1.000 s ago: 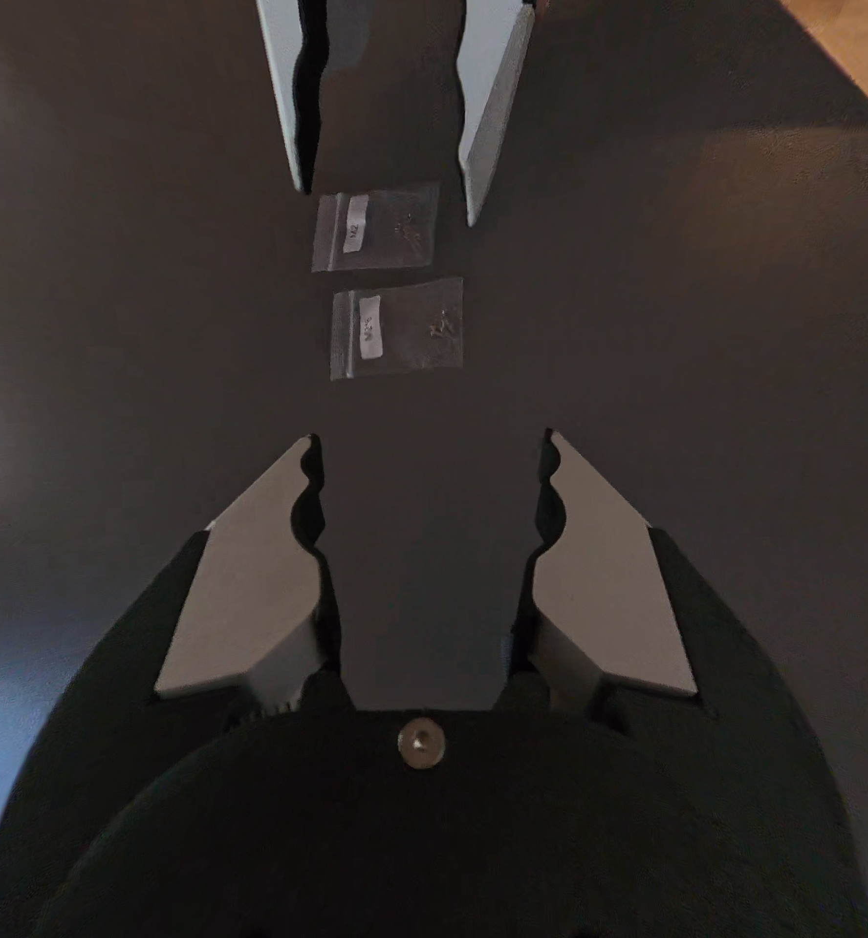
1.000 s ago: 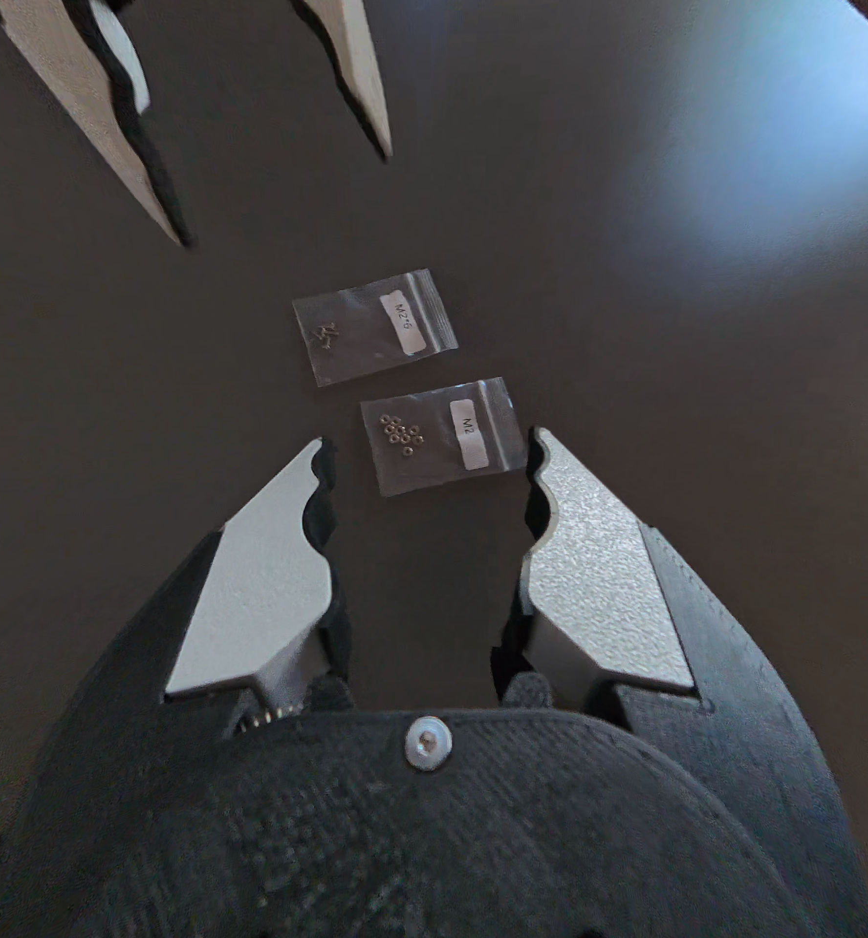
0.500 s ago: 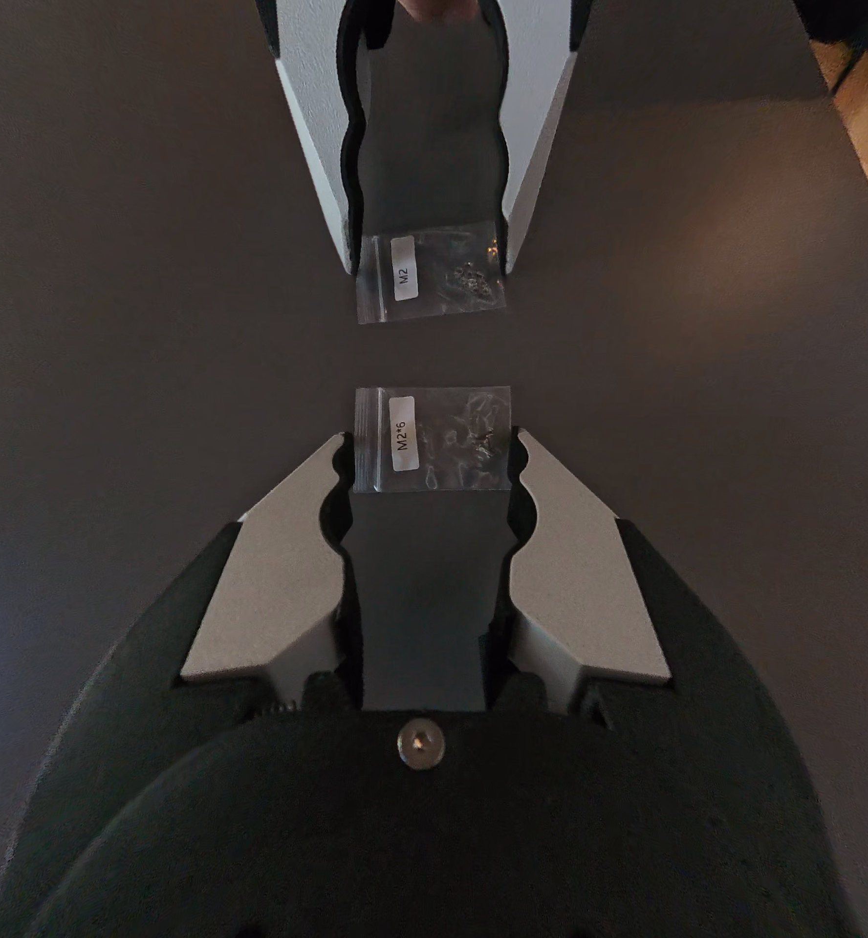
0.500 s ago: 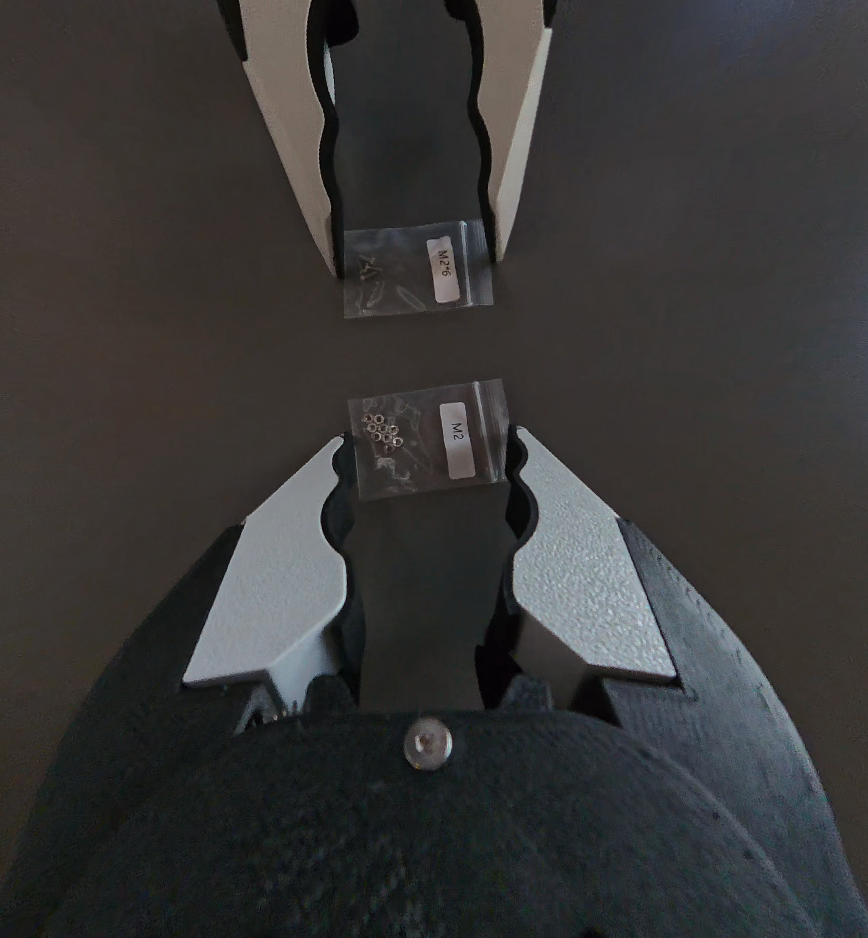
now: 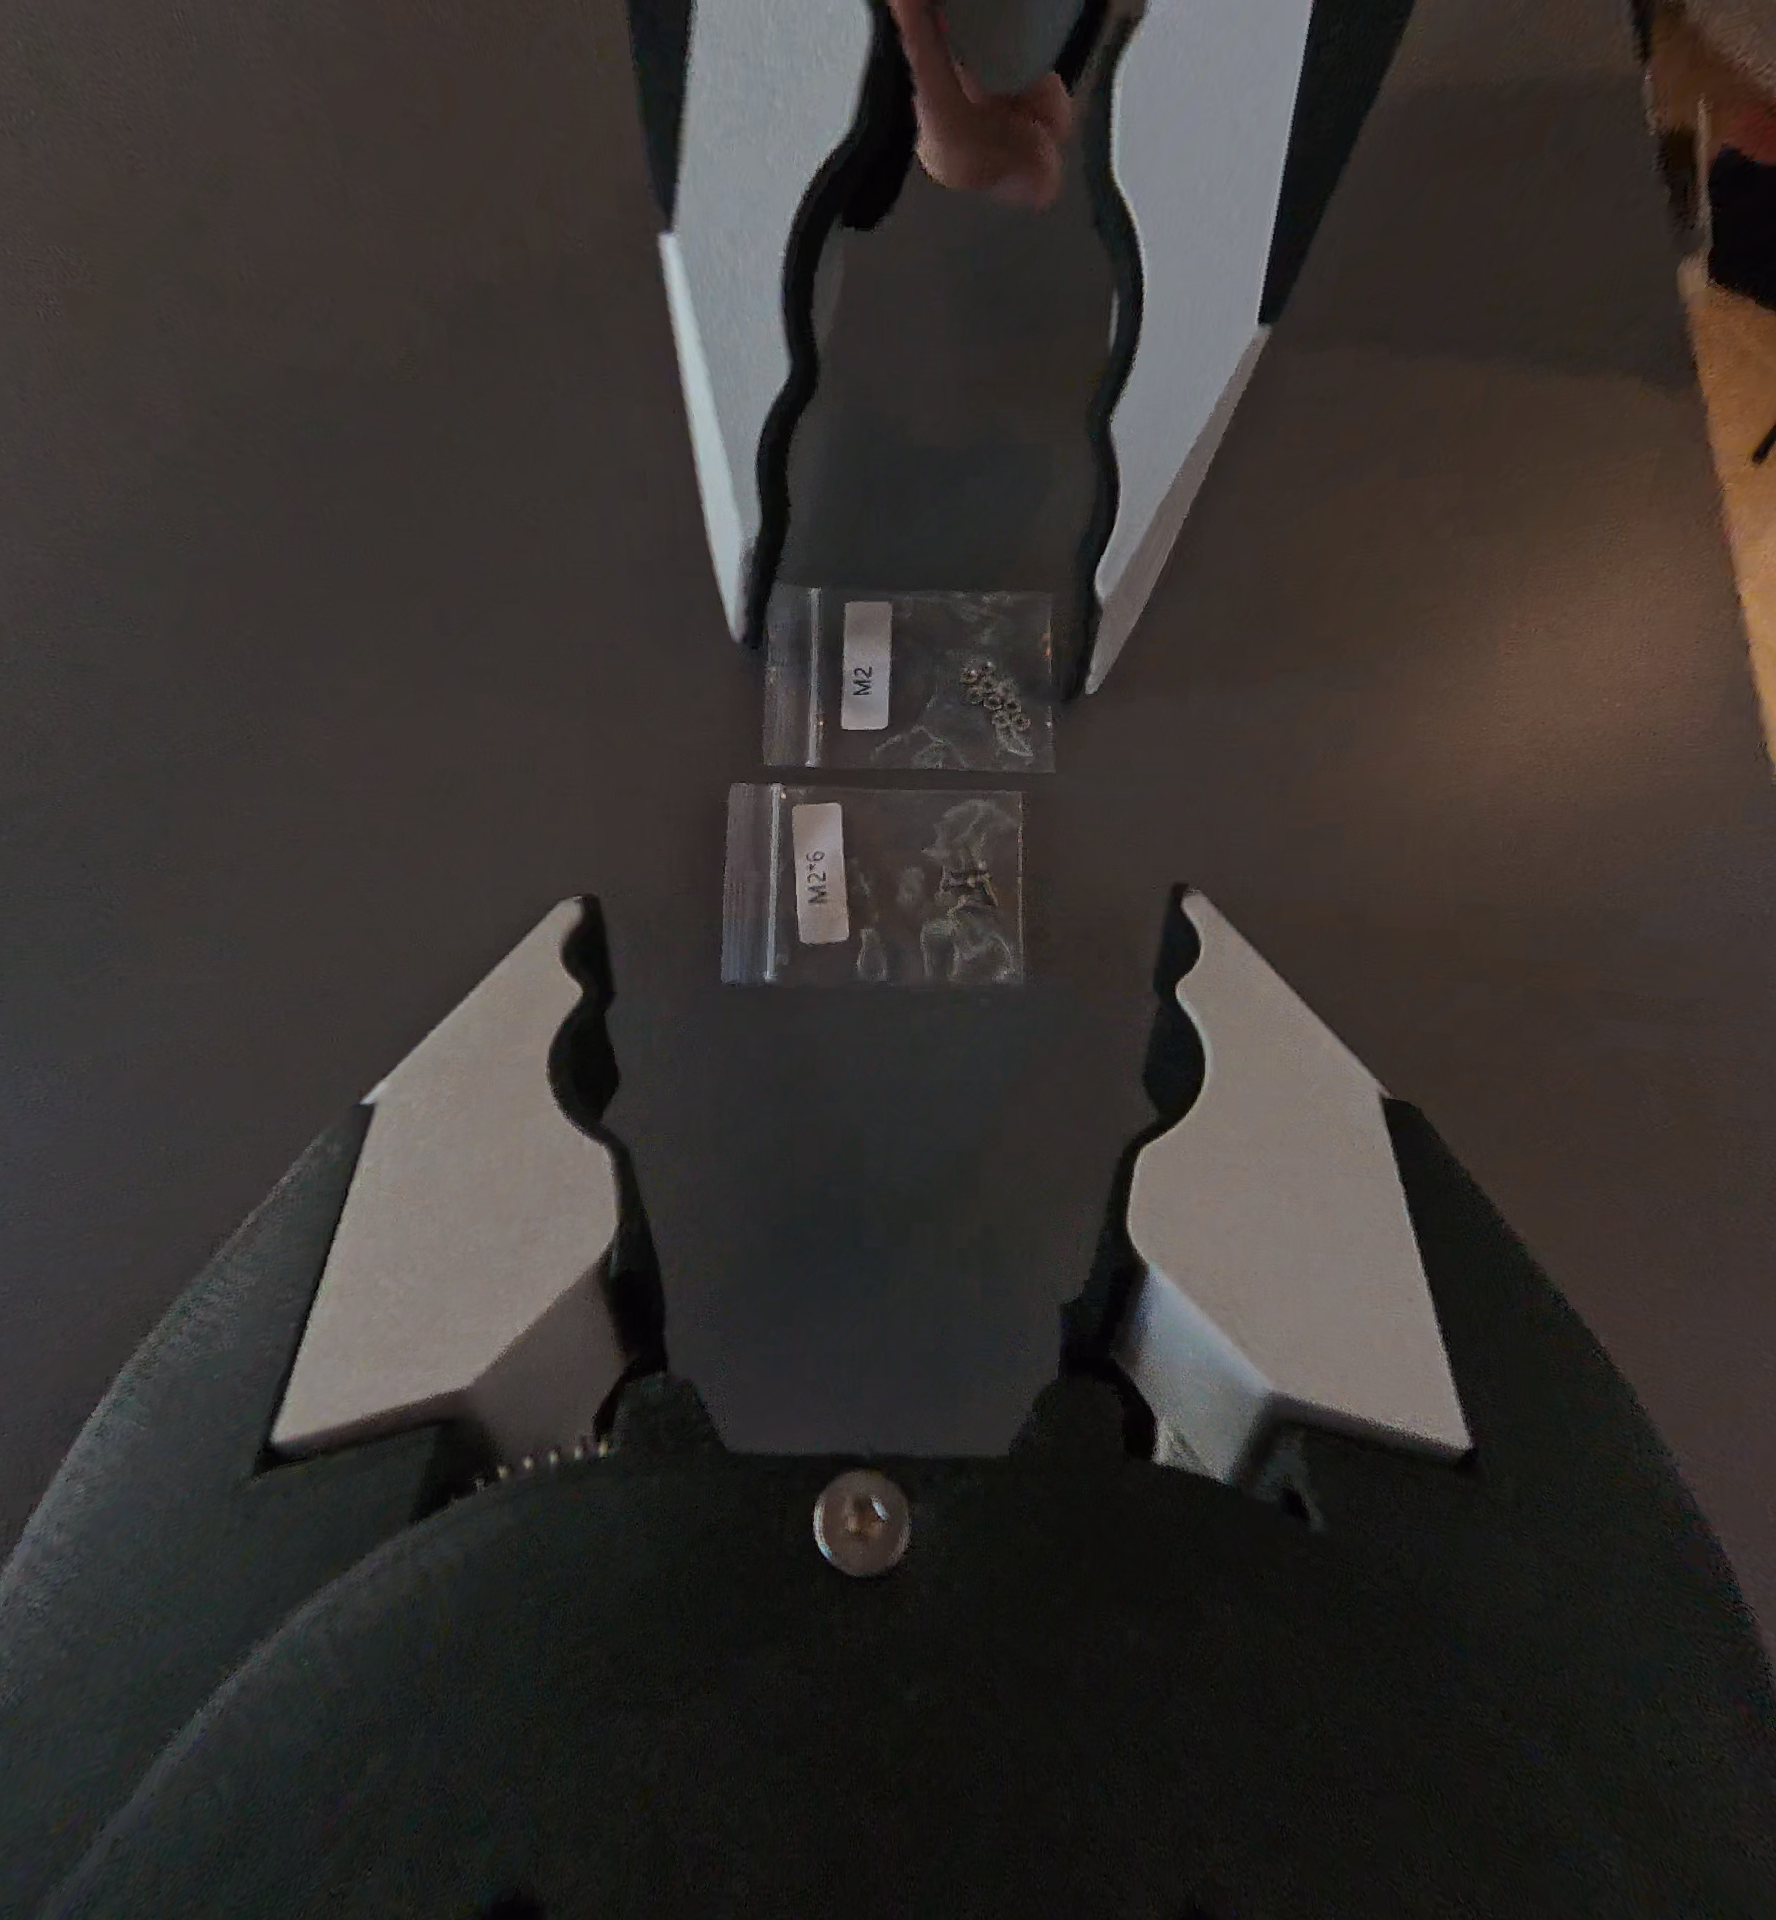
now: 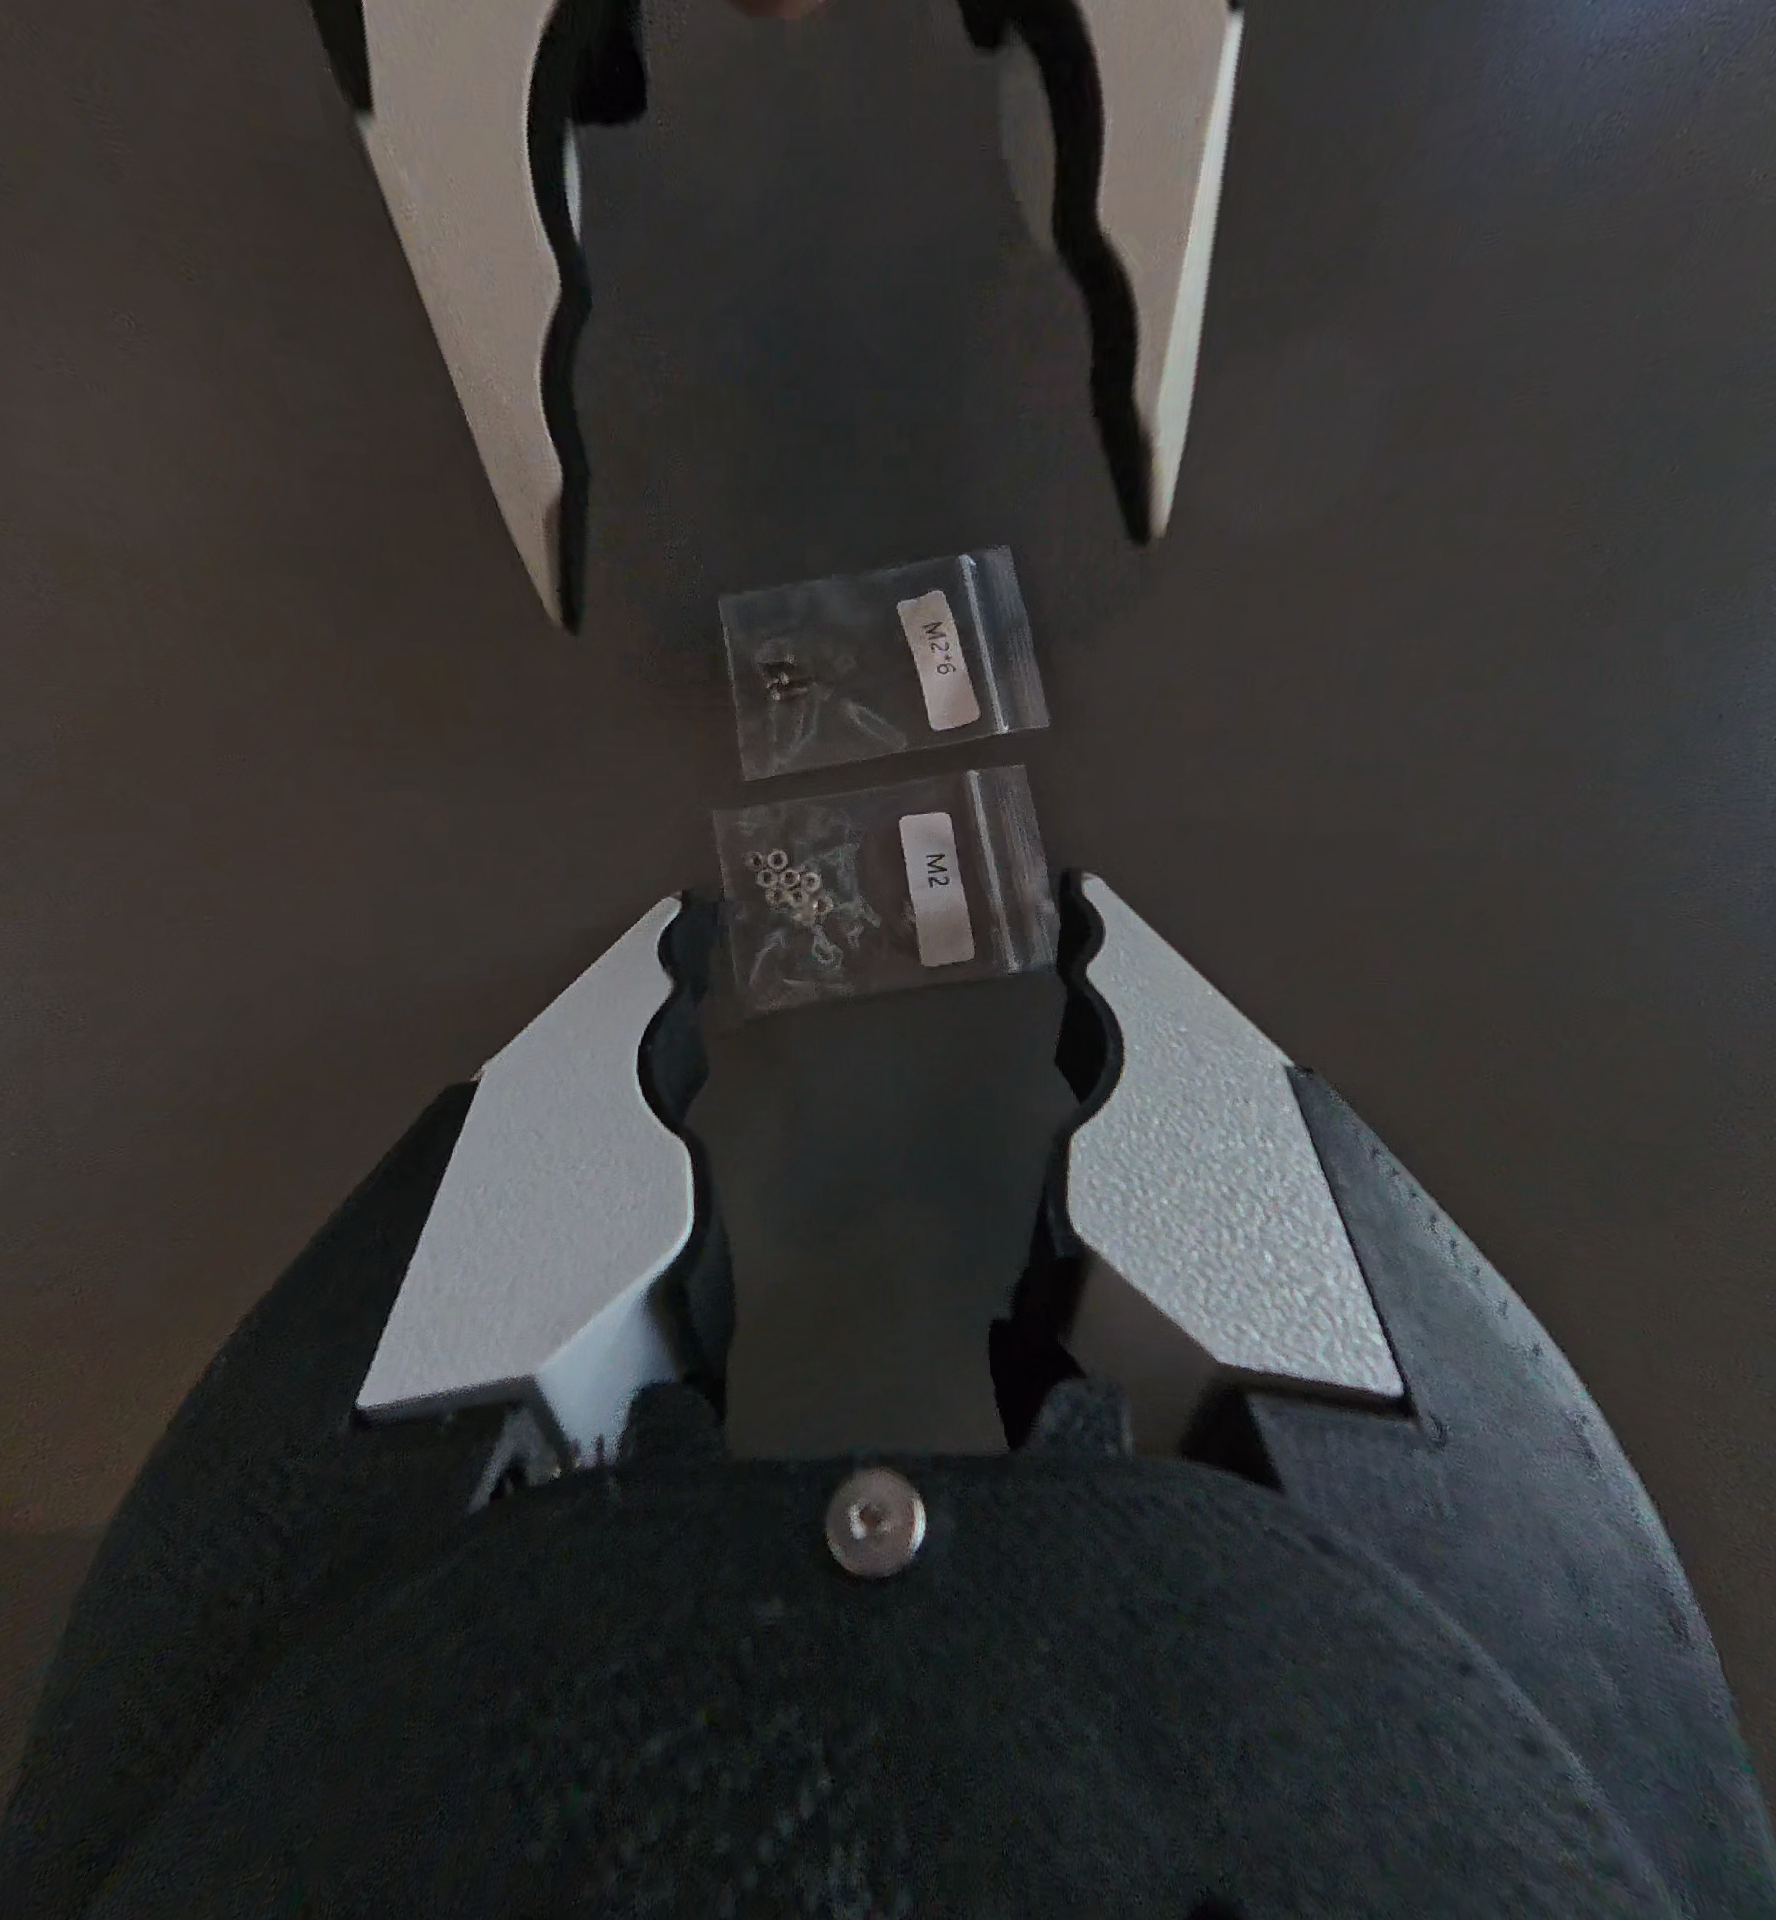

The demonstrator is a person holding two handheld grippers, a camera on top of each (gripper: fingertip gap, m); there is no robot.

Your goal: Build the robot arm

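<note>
Side-by-side, nut bag (image 6: 879,902) and screw bag (image 5: 871,885) (both clear) lie flat.

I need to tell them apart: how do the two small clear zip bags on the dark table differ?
The clear zip bag of tiny ring-shaped nuts sits between the right gripper fingertips; the clear zip bag of small dark screws lies just beyond the wider-open left gripper. Both lie flat, each bearing a white label.

Clear glossy plastic bags (image 5: 909,680) on matt table (image 5: 292,623)
</note>
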